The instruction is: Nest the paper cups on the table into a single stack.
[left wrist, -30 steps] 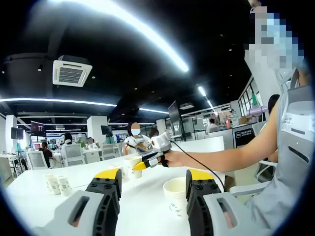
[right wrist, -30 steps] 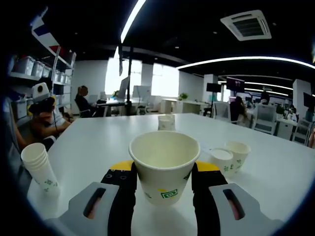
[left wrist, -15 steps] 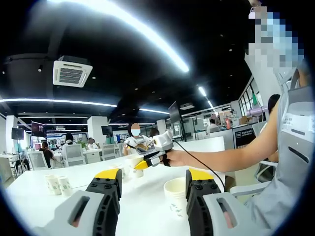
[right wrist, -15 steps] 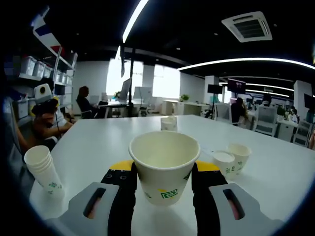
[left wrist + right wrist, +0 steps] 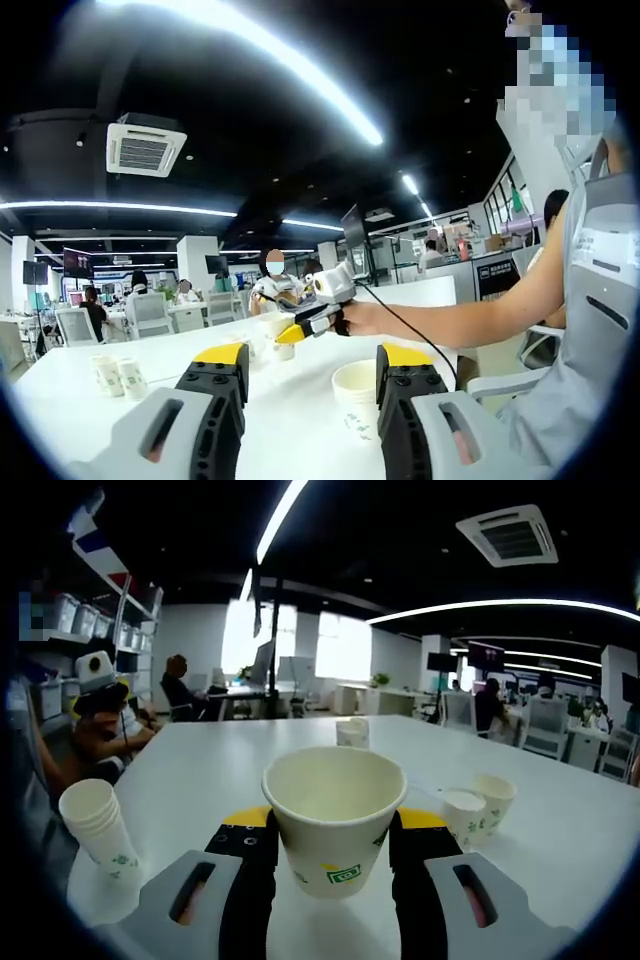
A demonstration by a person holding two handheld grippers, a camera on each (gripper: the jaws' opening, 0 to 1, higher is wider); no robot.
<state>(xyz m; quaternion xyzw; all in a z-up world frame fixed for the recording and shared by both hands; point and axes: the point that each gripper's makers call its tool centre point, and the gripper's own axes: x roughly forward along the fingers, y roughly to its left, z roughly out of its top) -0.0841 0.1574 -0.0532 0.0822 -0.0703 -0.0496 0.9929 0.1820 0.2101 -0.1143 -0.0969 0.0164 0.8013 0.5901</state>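
Observation:
My right gripper (image 5: 333, 825) is shut on a white paper cup (image 5: 333, 810), held upright between its jaws above the white table (image 5: 230, 770). A short stack of cups (image 5: 100, 830) stands at the left. Two single cups (image 5: 465, 815) (image 5: 497, 798) stand together at the right, and another cup (image 5: 352, 732) is farther back. In the left gripper view my left gripper (image 5: 310, 358) is open and holds nothing. The cup stack (image 5: 355, 395) stands just beside its right jaw. Beyond it the right gripper (image 5: 285, 334) carries its cup (image 5: 268, 330). Two cups (image 5: 118, 376) stand far left.
The person's arm (image 5: 460, 315) reaches across from the right in the left gripper view, with the torso close by. Office chairs (image 5: 150, 312), desks and seated people lie beyond the table's far edge. Shelves with boxes (image 5: 80, 620) stand at the left in the right gripper view.
The right gripper view has drifted a little, so the cup stack now sits slightly nearer the middle. In the left gripper view the right gripper and its cup have barely shifted.

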